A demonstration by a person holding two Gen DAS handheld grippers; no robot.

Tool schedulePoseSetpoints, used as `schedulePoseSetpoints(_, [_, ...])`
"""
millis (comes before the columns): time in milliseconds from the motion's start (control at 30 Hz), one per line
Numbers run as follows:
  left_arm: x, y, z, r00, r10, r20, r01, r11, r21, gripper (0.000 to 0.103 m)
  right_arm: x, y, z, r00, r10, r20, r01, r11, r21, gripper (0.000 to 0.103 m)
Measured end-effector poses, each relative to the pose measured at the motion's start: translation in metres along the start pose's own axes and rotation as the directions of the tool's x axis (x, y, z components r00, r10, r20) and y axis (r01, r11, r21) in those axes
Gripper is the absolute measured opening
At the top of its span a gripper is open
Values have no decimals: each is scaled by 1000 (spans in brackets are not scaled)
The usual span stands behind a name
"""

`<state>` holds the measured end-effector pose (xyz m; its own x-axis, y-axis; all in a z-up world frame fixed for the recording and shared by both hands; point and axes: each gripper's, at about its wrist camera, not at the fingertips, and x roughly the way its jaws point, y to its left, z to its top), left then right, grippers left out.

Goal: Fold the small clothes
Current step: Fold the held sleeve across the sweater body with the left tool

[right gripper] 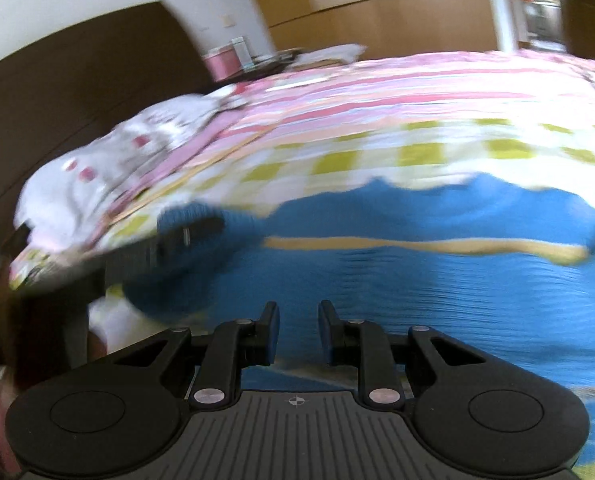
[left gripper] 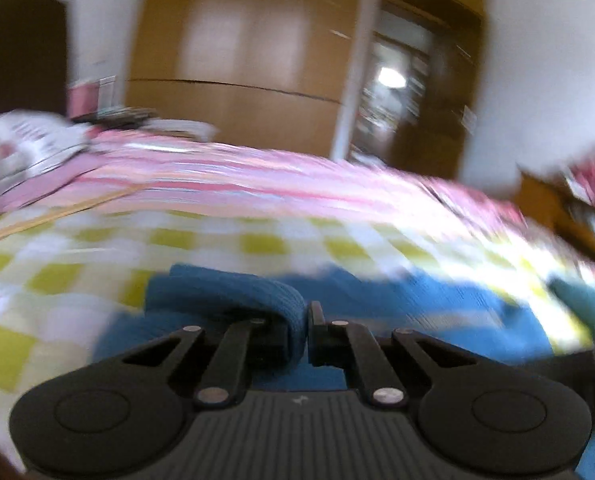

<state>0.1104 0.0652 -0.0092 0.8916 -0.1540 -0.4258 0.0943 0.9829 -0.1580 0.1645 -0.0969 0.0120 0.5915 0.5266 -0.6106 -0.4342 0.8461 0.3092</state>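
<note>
Blue cloth (right gripper: 437, 280) lies spread on a bed, on top of a sheet with yellow-green and white squares (left gripper: 257, 240). It is a small knitted piece of clothing, and a tan stripe (right gripper: 417, 245) runs across it in the right wrist view.

In the left wrist view, the left hand-held gripper (left gripper: 299, 320) is pinched tight on a thick fold of the blue cloth (left gripper: 225, 292). The fold sits right between its two black fingers (left gripper: 317, 316), and the bunched part rolls up over the left side of the fingers. The rest of the blue cloth spreads off to the right on the bed.

In the right wrist view, the right hand-held gripper (right gripper: 298, 320) hangs over the blue cloth with its fingers (right gripper: 271, 320) a little apart. Blue cloth shows in the gap, but I cannot tell if the fingers are touching it. The left hand-held gripper (right gripper: 189, 232) shows there too, off to the left and blurry, with a lump of blue cloth around its tip.

Farther back, a pink striped blanket (left gripper: 257, 176) covers the bed. White cloth with red spots (right gripper: 109, 160) lies near the left edge. Brown wooden cupboards (left gripper: 237, 60) stand behind the bed. Both pictures are blurry.
</note>
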Motion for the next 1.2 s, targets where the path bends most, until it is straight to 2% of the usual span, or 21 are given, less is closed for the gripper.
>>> schedulePoseSetpoints(133, [6, -39, -22, 998, -22, -62, 33, 982, 184, 21, -13, -42, 2, 999, -32, -7, 33, 991, 131, 23])
schedulePoseSetpoints(167, [7, -47, -26, 997, -19, -71, 35, 974, 226, 26, -14, -48, 4, 1000, -28, -5, 29, 988, 153, 23])
schedulePoseSetpoints(200, [9, -52, -28, 997, -19, -80, 39, 965, 259, 32, -16, -53, 7, 1000, -20, 0, 20, 986, 164, 23])
schedulePoseSetpoints(300, [5, -65, -30, 996, -34, -76, 57, 945, 323, 39, -17, -51, 17, 1000, 24, 15, -26, 991, 129, 23])
schedulePoseSetpoints(467, [2, -69, -30, 993, -72, -95, 99, 945, 312, 41, -7, -18, 30, 992, 127, -13, -126, 992, 6, 23])
schedulePoseSetpoints(633, [-3, -63, -29, 987, -117, -107, 142, 953, 268, 42, 3, 17, 37, 978, 195, -73, -203, 969, -140, 28])
schedulePoseSetpoints(733, [-2, -59, -27, 984, -140, -112, 165, 953, 253, 42, 3, 28, 37, 972, 206, -113, -226, 951, -209, 28])
schedulePoseSetpoints(900, [-2, -54, -25, 981, -157, -112, 180, 952, 248, 42, -1, 31, 31, 960, 224, -166, -260, 933, -249, 28])
schedulePoseSetpoints(1200, [-5, -49, -22, 978, -172, -117, 195, 953, 230, 45, 21, 35, 34, 964, 166, -208, -222, 932, -285, 29])
